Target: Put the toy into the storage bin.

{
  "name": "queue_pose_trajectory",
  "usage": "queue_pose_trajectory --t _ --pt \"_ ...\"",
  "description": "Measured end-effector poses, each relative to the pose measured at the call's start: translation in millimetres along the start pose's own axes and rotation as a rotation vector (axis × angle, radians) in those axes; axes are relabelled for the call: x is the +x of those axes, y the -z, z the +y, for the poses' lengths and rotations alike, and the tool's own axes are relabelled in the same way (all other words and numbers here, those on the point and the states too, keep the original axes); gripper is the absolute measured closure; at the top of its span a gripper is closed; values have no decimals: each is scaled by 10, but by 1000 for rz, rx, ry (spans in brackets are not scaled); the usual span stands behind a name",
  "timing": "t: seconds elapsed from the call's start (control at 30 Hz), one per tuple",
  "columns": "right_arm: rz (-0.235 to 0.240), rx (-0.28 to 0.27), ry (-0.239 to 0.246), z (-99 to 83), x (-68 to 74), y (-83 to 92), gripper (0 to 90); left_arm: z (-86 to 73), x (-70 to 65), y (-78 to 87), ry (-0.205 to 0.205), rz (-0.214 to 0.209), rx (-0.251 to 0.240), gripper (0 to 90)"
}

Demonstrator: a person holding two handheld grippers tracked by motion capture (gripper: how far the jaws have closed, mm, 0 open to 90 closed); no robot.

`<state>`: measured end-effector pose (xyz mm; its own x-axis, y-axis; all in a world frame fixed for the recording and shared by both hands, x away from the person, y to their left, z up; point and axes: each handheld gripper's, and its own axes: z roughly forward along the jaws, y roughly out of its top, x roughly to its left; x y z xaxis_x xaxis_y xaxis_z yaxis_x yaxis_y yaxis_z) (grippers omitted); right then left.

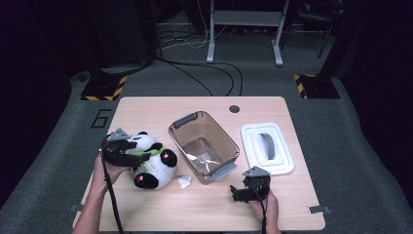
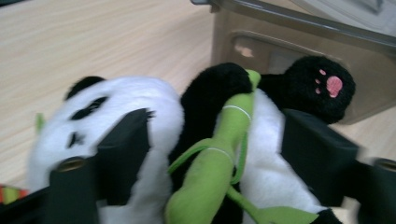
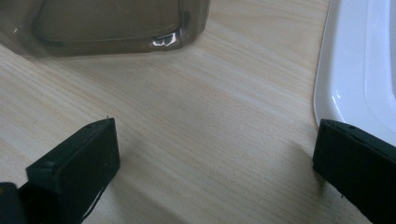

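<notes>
Left tongs [image 1: 127, 152], high view: at the left part of the desk [image 1: 146, 109], near the left edge, closed around the panda plush [image 1: 152, 163]. Left gripper view: both black jaws pressed into the white fur, one at the head side, one at the belly side, plush body and green bamboo stalk [image 2: 219, 154] between them. Jaws partway closed, firmly gripping the plush

Details given by the left gripper view, too small in the high view: black eye patches and nose on the head at left, pink pads on a black paw [image 2: 322, 86] at upper right, black arm wrapped over the bamboo stalk. Details given by the high view: whole layout of the desk, clear storage box [image 1: 204, 146] at the centre just right of the plush, white lid [image 1: 268, 148] farther right toward the right edge, small white scrap [image 1: 184, 181] on the desk between plush and box

Plush long axis: roughly from upper left to lower right in the high view, head toward the left tongs and the far side, feet toward the near edge. Red-pink soles facing up and outward

Right tongs [image 1: 243, 191]: near the near edge, right of centre, jaws wide apart, nothing between them. Right gripper view: bare wood between the jaws, box corner at top left, lid edge at right

Hidden or unclear: lower part of the plush cut off at the bottom of the left gripper view; contact with the desk beneath the plush not determinable; image there slightly blurred; box contents hard to read through glare
</notes>
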<state>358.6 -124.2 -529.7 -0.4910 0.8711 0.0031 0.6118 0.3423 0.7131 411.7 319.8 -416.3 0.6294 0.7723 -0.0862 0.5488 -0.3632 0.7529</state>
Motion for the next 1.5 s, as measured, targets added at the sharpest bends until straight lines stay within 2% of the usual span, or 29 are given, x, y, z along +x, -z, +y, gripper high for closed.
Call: queue_pose_trajectory --t 0.07,0.1,0.13,0.2,0.3,0.43,0.57,0.6,0.7,0.77,0.87,1.07,1.1,1.13,1.5 --pt "0 0 0 0 0 0 0 -47 -10 -68 2 -11 26 378" --pt "0 0 0 0 0 0 0 -79 -19 -108 3 -16 43 469" --pt "0 0 0 0 0 0 0 -115 -29 -140 11 -13 33 507" --pt "0 0 0 0 0 0 0 -157 -26 -139 24 -37 7 623" --pt "0 0 0 0 0 0 0 -176 -52 -132 2 -35 -8 724" --pt "0 0 0 0 0 0 0 -161 -62 -67 -41 -53 -6 751" --pt "-1 0 -1 0 1 0 0 -202 -40 -10 -51 -96 -46 758" --pt "0 1 12 -1 -9 0 0 -212 -31 3 -53 -103 -49 758" --pt "-1 0 10 -1 -8 0 0 -211 -29 45 -58 -115 -63 759" --pt "-2 0 0 0 0 0 0 -196 -35 103 -62 -123 -80 760" --pt "-1 0 10 -2 -8 0 0 -168 -63 218 -75 -144 -117 760" --pt "-1 0 9 -1 -7 0 0 -82 -111 365 -113 -141 -122 760" --pt "-2 0 0 1 0 0 0 -71 -115 395 -111 -142 -133 759" --pt "-1 0 11 -2 -8 0 0 -66 -114 412 -112 -145 -138 759" --pt "-3 -3 3 0 -4 -3 0 83 -114 671 -139 -138 -161 759"
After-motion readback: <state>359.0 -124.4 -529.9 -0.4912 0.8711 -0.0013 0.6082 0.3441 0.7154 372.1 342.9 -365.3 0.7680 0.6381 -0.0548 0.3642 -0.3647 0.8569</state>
